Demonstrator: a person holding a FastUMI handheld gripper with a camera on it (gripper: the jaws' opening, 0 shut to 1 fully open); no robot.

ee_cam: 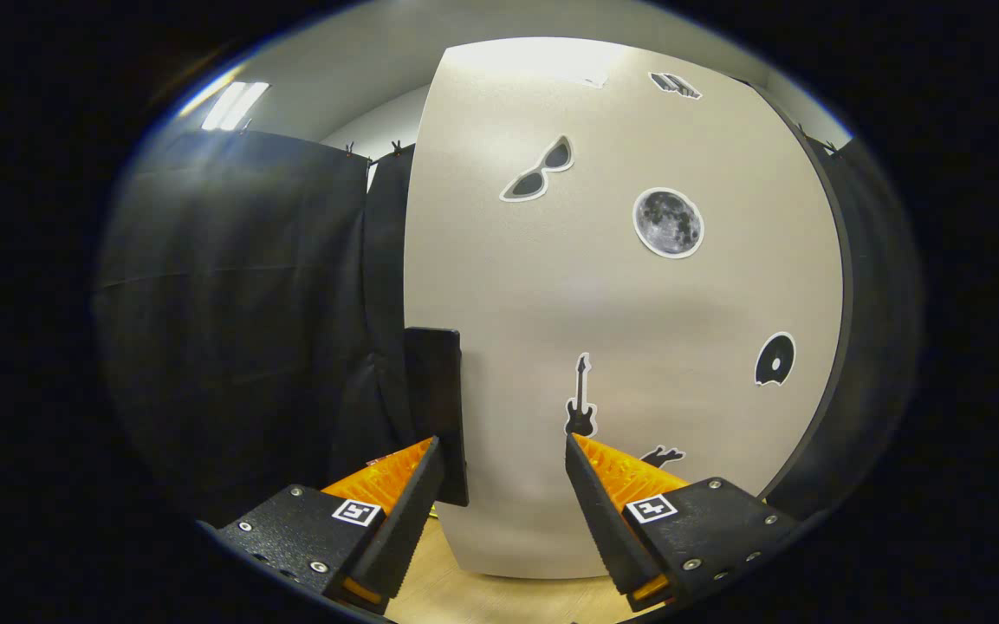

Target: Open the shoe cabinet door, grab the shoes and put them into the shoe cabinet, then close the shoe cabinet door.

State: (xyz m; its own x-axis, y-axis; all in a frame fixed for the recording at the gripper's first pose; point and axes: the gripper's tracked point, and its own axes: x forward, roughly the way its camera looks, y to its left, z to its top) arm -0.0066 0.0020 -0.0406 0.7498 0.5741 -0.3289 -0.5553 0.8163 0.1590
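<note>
Black cloth point(230, 286) hangs behind and to the left, pinned up by small clips along its top edge; a pale ceiling with a bright light panel point(235, 104) shows above it. Light wood floor point(499, 598) lies under my fingers.

Straight ahead stands the shoe cabinet door point(629, 303), a broad beige panel with a dark edge down its right side. It carries stickers: sunglasses point(539, 171), a grey moon point(668, 223), a black disc point(775, 359), a small guitar point(581, 400), plus one more near the top and one partly hidden behind my right finger. A black handle point(437, 407) sits upright on the door's left edge.

My tongs point(502, 455) point level at the lower part of the door, fingers spread wide, nothing pinched between them. The left fingertip point(412, 485) is right at the lower end of the handle; I cannot tell whether it touches. The right fingertip point(594, 472) sits just below the guitar sticker. The door's left edge and a strip of bare panel lie in the gap between the fingers.
</note>
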